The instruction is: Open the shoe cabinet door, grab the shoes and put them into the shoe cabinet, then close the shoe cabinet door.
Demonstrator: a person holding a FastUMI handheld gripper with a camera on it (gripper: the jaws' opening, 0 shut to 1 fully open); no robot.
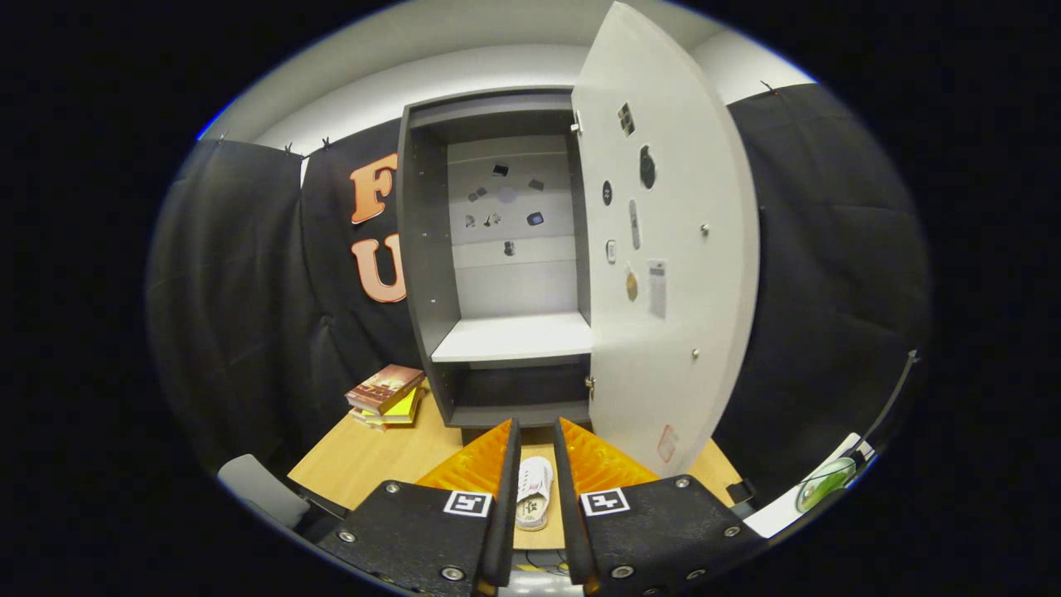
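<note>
One shoe [533, 493]: pale low sneaker, seen between the two fingers of the tool [536, 452], lying on the surface [373, 460] with its length running toward the cabinet; whether the fingers touch its sides cannot be told.
Tool state: fingers set narrow, a slim gap between them, the shoe showing through that gap; a firm hold on it is not confirmed.
Shoe position: on the surface toward its near edge, short of the cabinet's front.
Handling, judged: light; soft fabric upper that will give under pressure; stiffer sole beneath; not fragile; laces may snag.
Hold point, judged: across the sides near the middle or at the heel collar, where the sole edge lends stiffness; a pinch on the upper alone risks the shoe folding and drooping.
Shoe cabinet [431, 274]: dark-sided, standing at the far edge of the surface, interior open to view.
Door [663, 249]: pale, hinged on the cabinet's right side, swung wide open.
Shelf [514, 340]: pale board inside, mid height, bare; a lower dark compartment sits under it.
Task stage, judged: door step done; shoe not yet inside; closing still to come.
Books [384, 396]: small stack near the surface's far left corner, beside the cabinet, well apart from the shoe.
</note>
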